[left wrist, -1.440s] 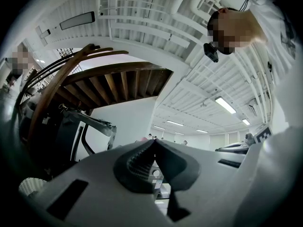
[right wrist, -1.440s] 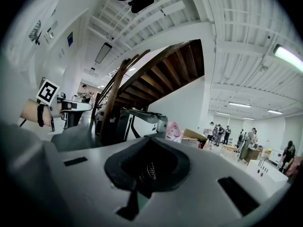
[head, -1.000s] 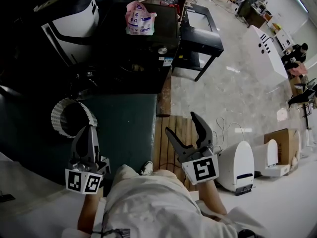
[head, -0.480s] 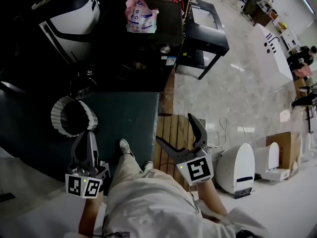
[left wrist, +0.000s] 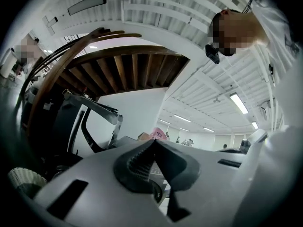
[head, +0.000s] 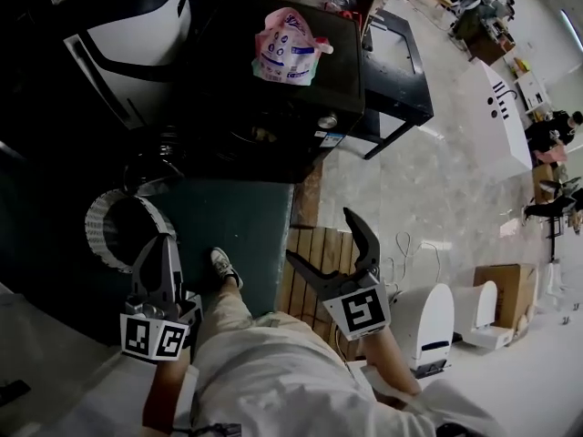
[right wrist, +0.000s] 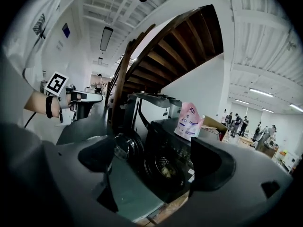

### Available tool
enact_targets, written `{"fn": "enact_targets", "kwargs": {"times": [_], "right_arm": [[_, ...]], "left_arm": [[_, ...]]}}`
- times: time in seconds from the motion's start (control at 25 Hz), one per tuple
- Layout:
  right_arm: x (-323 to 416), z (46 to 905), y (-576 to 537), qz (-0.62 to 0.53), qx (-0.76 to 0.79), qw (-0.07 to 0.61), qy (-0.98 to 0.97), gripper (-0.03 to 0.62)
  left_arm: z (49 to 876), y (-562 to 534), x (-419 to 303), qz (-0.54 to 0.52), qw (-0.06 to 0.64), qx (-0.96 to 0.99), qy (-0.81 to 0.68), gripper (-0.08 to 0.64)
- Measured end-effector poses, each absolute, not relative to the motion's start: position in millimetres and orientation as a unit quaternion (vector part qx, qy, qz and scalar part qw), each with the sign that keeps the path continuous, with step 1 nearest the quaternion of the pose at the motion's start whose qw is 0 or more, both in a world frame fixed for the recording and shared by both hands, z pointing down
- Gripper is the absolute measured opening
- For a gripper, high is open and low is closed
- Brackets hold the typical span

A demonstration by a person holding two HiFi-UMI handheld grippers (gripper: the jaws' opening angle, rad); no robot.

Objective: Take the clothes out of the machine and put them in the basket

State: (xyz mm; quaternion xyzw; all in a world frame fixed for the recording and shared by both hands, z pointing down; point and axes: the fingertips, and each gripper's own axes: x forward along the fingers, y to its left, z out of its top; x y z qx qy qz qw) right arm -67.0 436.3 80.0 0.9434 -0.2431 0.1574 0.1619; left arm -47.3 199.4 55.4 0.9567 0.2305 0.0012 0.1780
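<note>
Both your grippers empty, short of the black front-loading washing machine [head: 237, 98].
Your left gripper [head: 157, 244] is pinched closed on nothing; your right gripper [head: 321, 235] has just been opening, with nothing between its jaws. The white ribbed round basket [head: 98, 235] sits near your left gripper.

- The green mat [head: 250, 221] in front of the black washing machine [head: 273, 98] is bare floor, apart from the person's shoe [head: 221, 264] at its near edge.
- The machine's round door [right wrist: 124, 148] hangs swung out to the left, so the drum mouth [right wrist: 163, 167] is uncovered from the front.
- That open door stands between the mouth and the white laundry basket [head: 117, 228] on the mat's left.
- The basket's top is open.
- A pink bag [head: 287, 48] sits on the machine's lid, clear of the front.
</note>
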Motion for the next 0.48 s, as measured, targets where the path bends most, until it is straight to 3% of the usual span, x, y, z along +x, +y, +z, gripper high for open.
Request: {"fn": "enact_targets", "kwargs": {"times": [0.24,0.48], "right_arm": [[34.1,82.1,392.7,0.191,0.935,0.178,-0.24,0.489],[83.4,86.0,376.2,0.202,0.939,0.17,-0.219,0.489]], "left_arm": [[60.0,174.9,60.6,0.024,0.203,0.943,0.261,0.014],[71.7,181.8,138.6,0.043,0.205,0.93,0.303,0.014]]}}
